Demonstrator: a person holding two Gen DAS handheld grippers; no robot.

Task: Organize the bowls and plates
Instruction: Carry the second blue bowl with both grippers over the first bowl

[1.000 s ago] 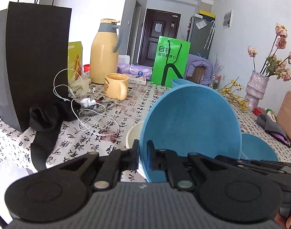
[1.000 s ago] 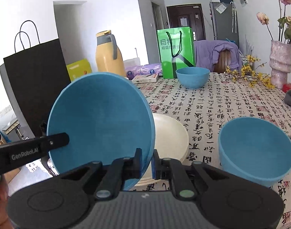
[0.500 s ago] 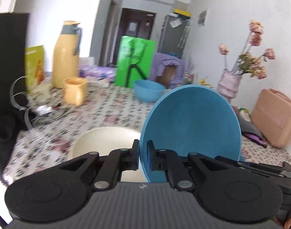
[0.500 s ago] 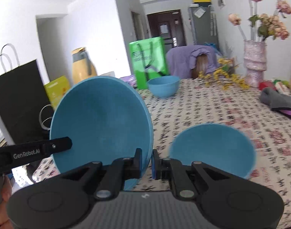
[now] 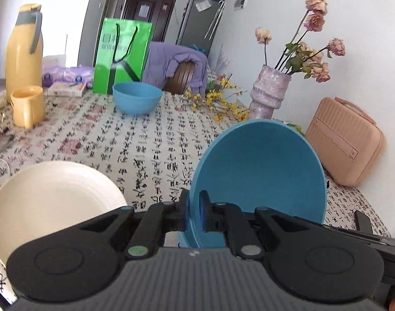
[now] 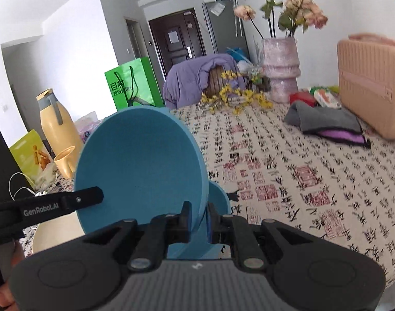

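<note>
Left claw: your left gripper (image 5: 194,211) is pinched on the rim of a blue bowl (image 5: 259,171); the rim sits edge-on between the pads.
Held bowl, left view: it rises from the claw toward 1 o'clock, tipped on its side, hollow facing the camera.
Right claw: your right gripper (image 6: 198,220) is clamped on the same blue bowl (image 6: 140,165) at its rim; the bowl fans out toward 11 o'clock from the pads.
Second bowl: another blue bowl (image 6: 218,197) peeks out at 1 o'clock just behind the held one in the right view; whether they touch, you cannot tell.
Far bowl: a third blue bowl (image 5: 137,98) sits upright on the tablecloth (image 5: 145,142), at 11 o'clock from your left claw, well apart, just before the green bag (image 5: 122,57).
Plate: cream plate (image 5: 47,197) lies at 9 o'clock of your left claw, near it.
Surroundings: vase (image 5: 270,96) at 1 o'clock; pink case (image 5: 345,142) at 2 o'clock.
</note>
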